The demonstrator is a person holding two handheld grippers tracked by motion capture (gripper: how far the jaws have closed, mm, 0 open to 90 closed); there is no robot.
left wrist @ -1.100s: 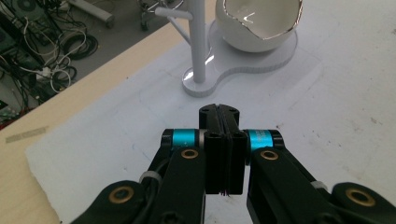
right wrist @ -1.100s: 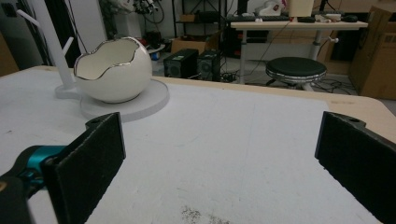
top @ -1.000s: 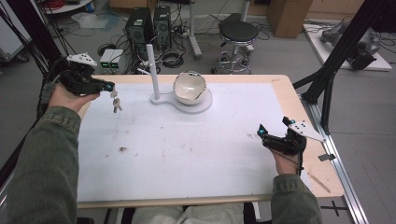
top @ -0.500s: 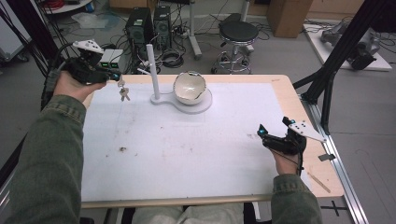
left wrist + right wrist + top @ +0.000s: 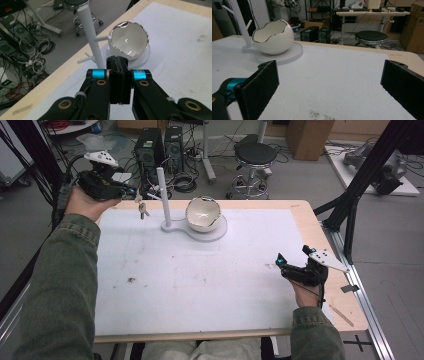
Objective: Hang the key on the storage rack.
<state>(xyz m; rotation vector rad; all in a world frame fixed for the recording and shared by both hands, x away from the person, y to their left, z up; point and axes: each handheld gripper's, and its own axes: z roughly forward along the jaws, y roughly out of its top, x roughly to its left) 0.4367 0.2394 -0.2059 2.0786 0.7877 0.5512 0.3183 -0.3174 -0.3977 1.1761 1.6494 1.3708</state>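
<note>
My left gripper (image 5: 134, 195) hovers above the table's back left corner, shut on a small bunch of keys (image 5: 142, 210) that dangles below its tips. Just to its right stands a white pole with side pegs (image 5: 163, 195). The pole shares a flat white base (image 5: 220, 231) with a white egg-shaped bowl (image 5: 202, 213). In the left gripper view the pads (image 5: 113, 65) are pressed together, with the pole (image 5: 92, 37) and the bowl (image 5: 128, 41) right ahead. My right gripper (image 5: 292, 256) rests open near the right edge, and nothing lies between its pads (image 5: 265, 77).
A white mat (image 5: 200, 285) covers the wooden table. A dirt speck (image 5: 131, 280) marks its left half. A thin wooden stick (image 5: 341, 315) lies at the front right corner. Behind the table stand computer towers (image 5: 162, 145), cables and a stool (image 5: 256, 155). Black frame struts (image 5: 357, 185) rise at the right.
My left gripper has risen and moved toward the back and right with the keys, closing in on the white pole. The right gripper has stayed where it was.
</note>
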